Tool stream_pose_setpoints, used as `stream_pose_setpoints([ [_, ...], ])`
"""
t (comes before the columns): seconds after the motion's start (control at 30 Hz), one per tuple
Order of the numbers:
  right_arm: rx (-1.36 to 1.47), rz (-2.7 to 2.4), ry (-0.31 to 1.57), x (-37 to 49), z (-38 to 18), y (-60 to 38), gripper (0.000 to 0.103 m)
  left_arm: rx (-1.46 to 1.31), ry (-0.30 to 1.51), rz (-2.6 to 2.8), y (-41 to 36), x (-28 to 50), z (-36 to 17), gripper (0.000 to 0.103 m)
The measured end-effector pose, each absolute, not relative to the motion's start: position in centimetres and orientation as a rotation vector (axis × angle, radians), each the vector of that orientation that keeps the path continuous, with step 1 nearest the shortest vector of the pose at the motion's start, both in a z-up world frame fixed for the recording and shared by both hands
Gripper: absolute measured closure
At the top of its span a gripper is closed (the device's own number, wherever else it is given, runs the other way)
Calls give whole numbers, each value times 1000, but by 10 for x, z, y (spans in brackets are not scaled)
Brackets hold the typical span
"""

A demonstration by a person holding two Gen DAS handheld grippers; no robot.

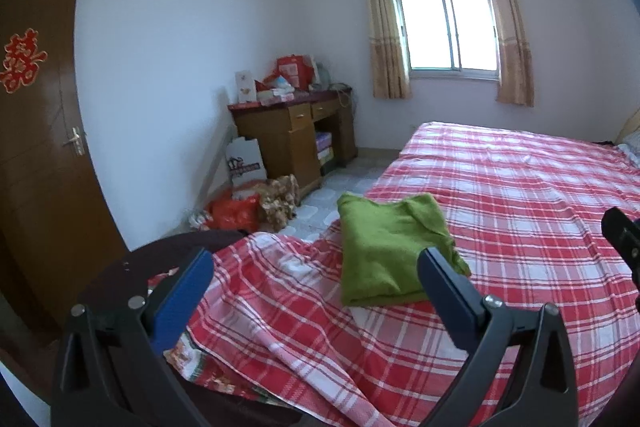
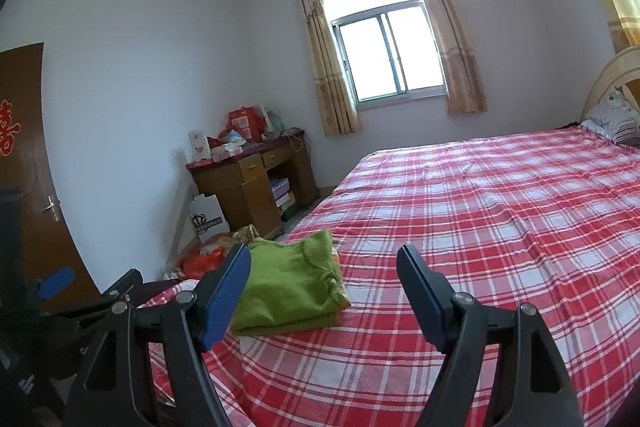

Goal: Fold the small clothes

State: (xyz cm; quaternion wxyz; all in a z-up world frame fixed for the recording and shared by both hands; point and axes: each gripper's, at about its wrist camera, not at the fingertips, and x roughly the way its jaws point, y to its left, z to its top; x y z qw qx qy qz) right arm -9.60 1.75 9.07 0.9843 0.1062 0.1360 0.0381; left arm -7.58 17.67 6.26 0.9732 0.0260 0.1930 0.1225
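Note:
A green garment (image 1: 386,251) lies folded into a compact rectangle near the corner of the bed, on the red and white checked sheet (image 1: 520,211). It also shows in the right wrist view (image 2: 290,287). My left gripper (image 1: 316,259) is open and empty, held above the sheet just short of the garment. My right gripper (image 2: 324,259) is open and empty, raised above the bed with the garment to its lower left. The right gripper's tip (image 1: 622,235) shows at the right edge of the left wrist view, and the left gripper (image 2: 80,287) shows at the left of the right wrist view.
A wooden desk (image 1: 296,135) piled with boxes stands against the far wall under the window (image 1: 448,27). Bags and a carton (image 1: 248,199) sit on the floor beside the bed. A brown door (image 1: 36,131) is at left. Pillows (image 2: 612,115) lie at the headboard.

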Motion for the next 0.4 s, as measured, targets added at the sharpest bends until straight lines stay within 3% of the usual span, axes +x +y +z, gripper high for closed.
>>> stream_pose_setpoints([
  [0.4,245,61,297,-93,86,12,27,53,429,279,184,-66,52,0],
])
